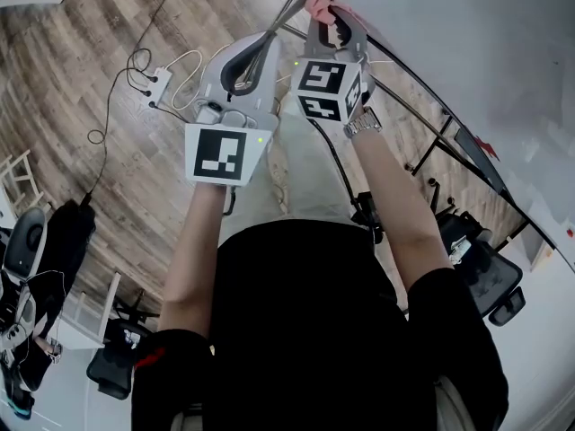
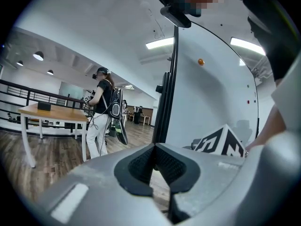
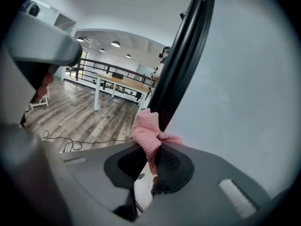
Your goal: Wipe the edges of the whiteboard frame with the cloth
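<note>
Wood-plank floor [image 1: 72,61], wood-top table [image 2: 51,112] w/ white legs, ceiling strip lights [image 2: 160,43].

A power strip [image 1: 160,83] with looped cables is seen on the wooden floor [image 1: 108,25], to the left of the left gripper [image 1: 244,65]. A black office chair [image 1: 485,272] is seen well to the right of the right gripper [image 1: 334,27]. Beyond the left gripper's jaws, to their left, a wooden-topped table [image 2: 51,113] is seen, with a standing person [image 2: 103,109] just beside it. Ceiling lights [image 2: 159,43] are lit above.
</note>
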`<state>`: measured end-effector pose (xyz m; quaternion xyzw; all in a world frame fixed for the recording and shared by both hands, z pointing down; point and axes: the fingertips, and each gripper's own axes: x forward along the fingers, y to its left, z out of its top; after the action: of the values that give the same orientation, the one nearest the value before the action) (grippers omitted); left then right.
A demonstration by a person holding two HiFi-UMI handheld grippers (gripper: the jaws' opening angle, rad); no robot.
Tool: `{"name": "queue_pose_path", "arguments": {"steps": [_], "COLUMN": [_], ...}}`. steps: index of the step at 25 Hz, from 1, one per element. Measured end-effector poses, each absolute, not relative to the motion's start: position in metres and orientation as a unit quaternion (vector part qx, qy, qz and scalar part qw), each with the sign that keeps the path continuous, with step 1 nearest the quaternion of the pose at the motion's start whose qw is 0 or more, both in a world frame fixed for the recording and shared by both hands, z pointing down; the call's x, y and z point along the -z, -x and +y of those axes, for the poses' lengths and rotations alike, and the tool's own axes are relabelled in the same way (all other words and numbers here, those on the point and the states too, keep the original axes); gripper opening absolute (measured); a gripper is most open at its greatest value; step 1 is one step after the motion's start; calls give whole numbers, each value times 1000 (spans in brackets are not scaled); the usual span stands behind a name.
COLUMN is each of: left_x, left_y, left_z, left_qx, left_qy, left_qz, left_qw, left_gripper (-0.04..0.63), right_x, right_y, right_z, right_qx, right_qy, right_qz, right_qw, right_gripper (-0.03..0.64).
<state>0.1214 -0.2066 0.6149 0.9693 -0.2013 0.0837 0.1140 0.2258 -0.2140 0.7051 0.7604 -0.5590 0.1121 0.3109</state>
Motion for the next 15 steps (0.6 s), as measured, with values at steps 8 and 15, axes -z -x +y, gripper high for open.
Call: {"name": "queue_pose_path", "arguments": {"steps": [8, 15], "left_x": [-621, -625], "left_y": [-121, -120], "left_z": [-205, -202], "left_qx": [-87, -86], "left_qy": [-968, -967], "left_qz": [-205, -207], "left_qw": [120, 122], "left_gripper": [2, 2], "right_x": [-712, -719], "right_y": [-224, -224], "right_z": [-214, -212], "right_qx": [-112, -115], "right_qy": [-757, -758], "right_qz": [-560, -558], "right_qw": [317, 319], "right_gripper": [29, 29]}}
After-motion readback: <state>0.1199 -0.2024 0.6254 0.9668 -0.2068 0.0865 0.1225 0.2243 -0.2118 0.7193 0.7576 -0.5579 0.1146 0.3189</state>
